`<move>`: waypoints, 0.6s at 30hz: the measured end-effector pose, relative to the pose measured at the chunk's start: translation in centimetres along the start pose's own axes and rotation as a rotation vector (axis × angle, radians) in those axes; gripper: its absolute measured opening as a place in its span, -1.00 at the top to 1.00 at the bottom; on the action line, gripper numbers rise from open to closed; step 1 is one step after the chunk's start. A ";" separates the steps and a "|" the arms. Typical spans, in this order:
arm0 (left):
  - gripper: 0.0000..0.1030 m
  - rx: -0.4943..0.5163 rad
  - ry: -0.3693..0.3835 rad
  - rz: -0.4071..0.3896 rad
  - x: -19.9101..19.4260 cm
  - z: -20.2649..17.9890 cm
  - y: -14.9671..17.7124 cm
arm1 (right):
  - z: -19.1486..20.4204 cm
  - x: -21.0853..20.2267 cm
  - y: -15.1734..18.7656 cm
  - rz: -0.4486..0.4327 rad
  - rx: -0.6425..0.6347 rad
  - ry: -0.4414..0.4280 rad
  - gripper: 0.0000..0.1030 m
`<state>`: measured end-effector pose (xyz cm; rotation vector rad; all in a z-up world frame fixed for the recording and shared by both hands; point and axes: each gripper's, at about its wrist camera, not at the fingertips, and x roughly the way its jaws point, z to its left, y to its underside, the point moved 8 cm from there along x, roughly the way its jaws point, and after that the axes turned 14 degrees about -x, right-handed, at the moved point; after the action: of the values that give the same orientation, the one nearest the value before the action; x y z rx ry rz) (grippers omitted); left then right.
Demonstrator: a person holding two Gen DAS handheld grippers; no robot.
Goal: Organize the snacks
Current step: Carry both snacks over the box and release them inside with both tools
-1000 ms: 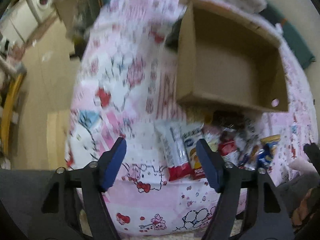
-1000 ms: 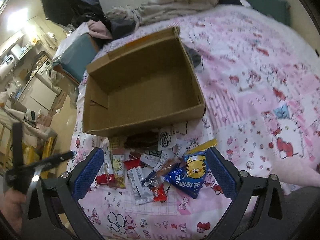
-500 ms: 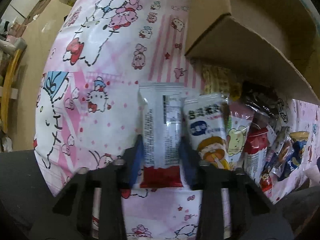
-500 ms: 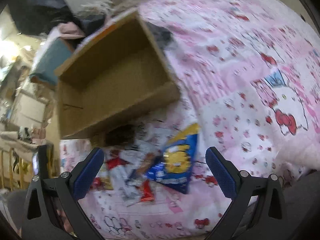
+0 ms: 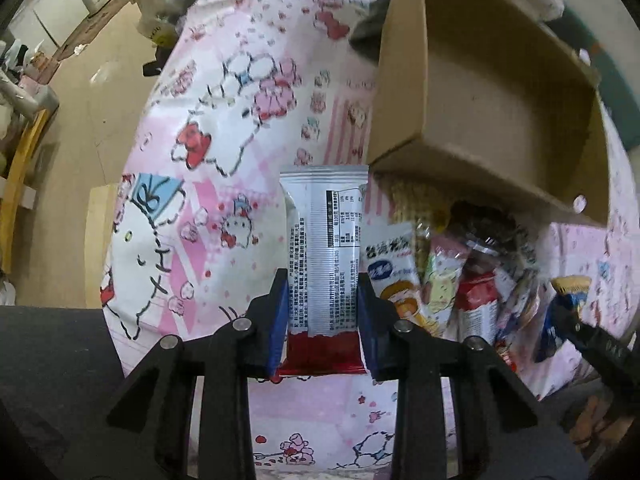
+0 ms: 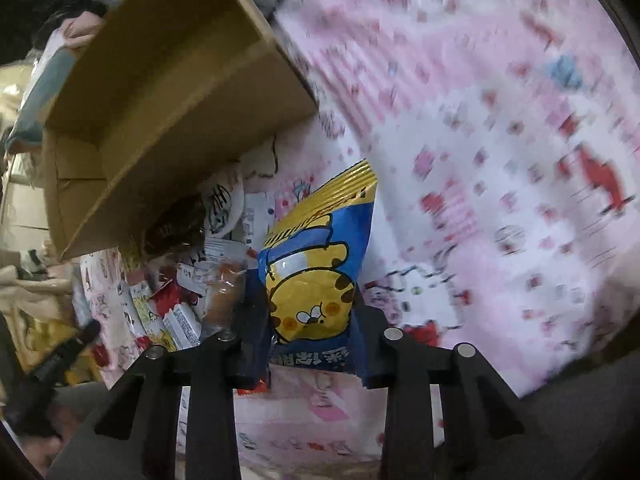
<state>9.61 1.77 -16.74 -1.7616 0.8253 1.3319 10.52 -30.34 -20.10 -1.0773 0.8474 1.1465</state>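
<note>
Already both grippers had something in them. The left gripper was clamped on a silver snack bar with a red lower end, its blue pads pressed against the wrapper's two long edges, and the bar stood up out of the jaws with its printed back panel facing the camera. It hung over the pink cartoon-print bedspread, just left of the heap of snacks, where a white packet with a blue logo lay nearest to it. Beyond the heap sat the open cardboard box, which looked bare inside as far as I could see, its near wall right against the top of the pile. The right gripper was closed on a blue and yellow snack bag with a cartoon bear printed upside down, gripped near its lower end so that the gold-striped seal pointed away from the fingers. To its left lay the rest of the snacks, small red and white packets overlapping one another, and a dark wrapper tucked against the box's front wall. The right wrist view was heavily smeared across the bedspread, so its pattern could not be made out there. A black piece of the other tool showed at the lower left edge.
</note>
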 end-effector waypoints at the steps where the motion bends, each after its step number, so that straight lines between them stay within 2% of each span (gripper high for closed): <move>1: 0.47 -0.007 0.011 -0.012 -0.4 -0.1 0.1 | 0.0 -0.7 0.1 -0.023 -0.008 0.001 0.34; 5: 0.47 -0.015 0.059 -0.024 -2.3 -1.2 0.1 | 0.9 -4.4 -0.1 -0.108 -0.042 -0.011 0.34; 9: 0.47 -0.002 0.082 -0.106 -4.0 -2.2 -1.5 | 3.5 -8.6 -1.1 -0.217 -0.091 -0.068 0.34; 12: 0.47 0.002 0.101 -0.177 -5.4 -2.3 -3.1 | 5.3 -10.6 -2.1 -0.272 -0.146 -0.045 0.34; 18: 0.47 0.045 0.147 -0.236 -7.7 -3.8 -4.5 | 9.1 -13.2 -4.9 -0.371 -0.271 -0.003 0.34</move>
<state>13.30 1.13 -7.78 -1.8738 0.6948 1.0326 12.25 -25.58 -4.07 -1.3892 0.4687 0.9627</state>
